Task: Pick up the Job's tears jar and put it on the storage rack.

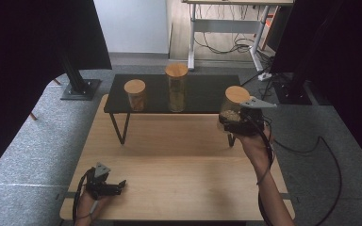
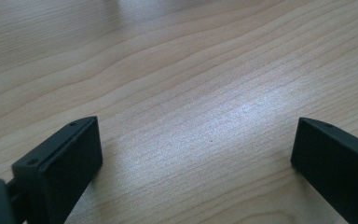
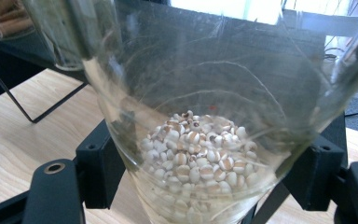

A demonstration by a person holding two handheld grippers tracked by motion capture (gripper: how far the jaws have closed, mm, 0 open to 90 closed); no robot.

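Glass jar [image 3: 200, 140] of beans | clenched in right tool [image 1: 238, 123], up by shelf [image 1: 202, 94] | left tool [image 1: 107, 187] released on surface [image 1: 179, 160] | step: lifting | next: set it down gently

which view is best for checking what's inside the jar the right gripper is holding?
The right gripper view: the glass jar sits close between the fingers, with small pale grains heaped at its bottom. The high view shows that jar small and far off, mostly its wooden lid. The left gripper view shows bare tabletop.
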